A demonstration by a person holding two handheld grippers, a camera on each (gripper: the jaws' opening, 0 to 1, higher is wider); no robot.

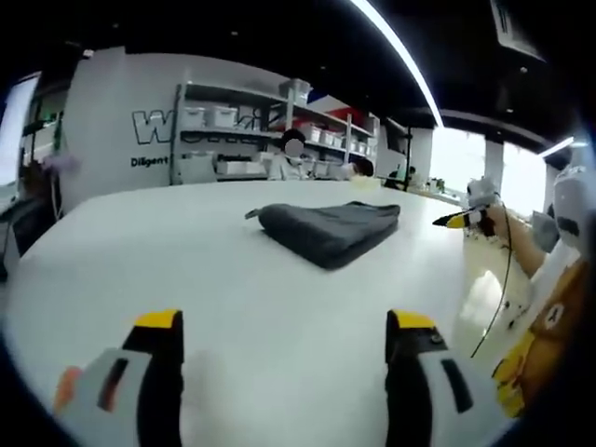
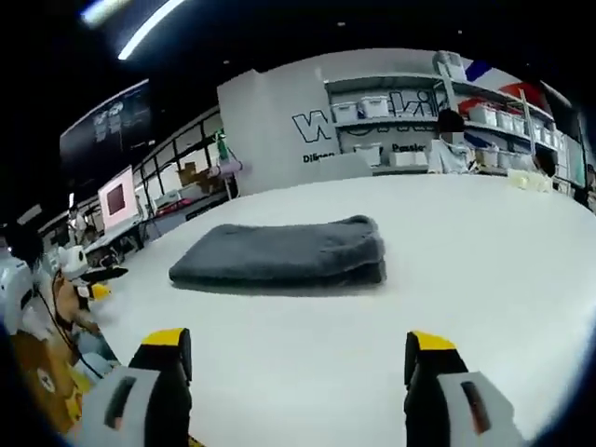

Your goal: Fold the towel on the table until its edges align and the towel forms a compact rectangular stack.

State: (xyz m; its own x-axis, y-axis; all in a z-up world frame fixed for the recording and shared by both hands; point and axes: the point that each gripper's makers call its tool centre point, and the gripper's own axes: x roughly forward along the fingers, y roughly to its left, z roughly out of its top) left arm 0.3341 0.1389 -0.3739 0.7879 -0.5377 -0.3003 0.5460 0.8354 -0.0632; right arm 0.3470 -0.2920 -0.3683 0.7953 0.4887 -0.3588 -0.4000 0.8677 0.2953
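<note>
A dark grey towel [image 1: 331, 230] lies folded into a thick stack on the white table [image 1: 233, 307], a little above the middle of the left gripper view, with a small tag or corner sticking out at its left end. In the right gripper view the same towel [image 2: 284, 254] sits left of centre, its layers stacked and its folded edge toward the right. The left gripper [image 1: 284, 349] rises from the bottom of its frame with yellow-tipped jaws spread wide and nothing between them, well apart from the towel. The right gripper [image 2: 298, 368] at the bottom of its own frame is likewise spread wide and holds nothing. Shelves with white bins [image 2: 372, 107] line the wall [image 2: 270, 121] behind the table in the upper part of both views.
</note>
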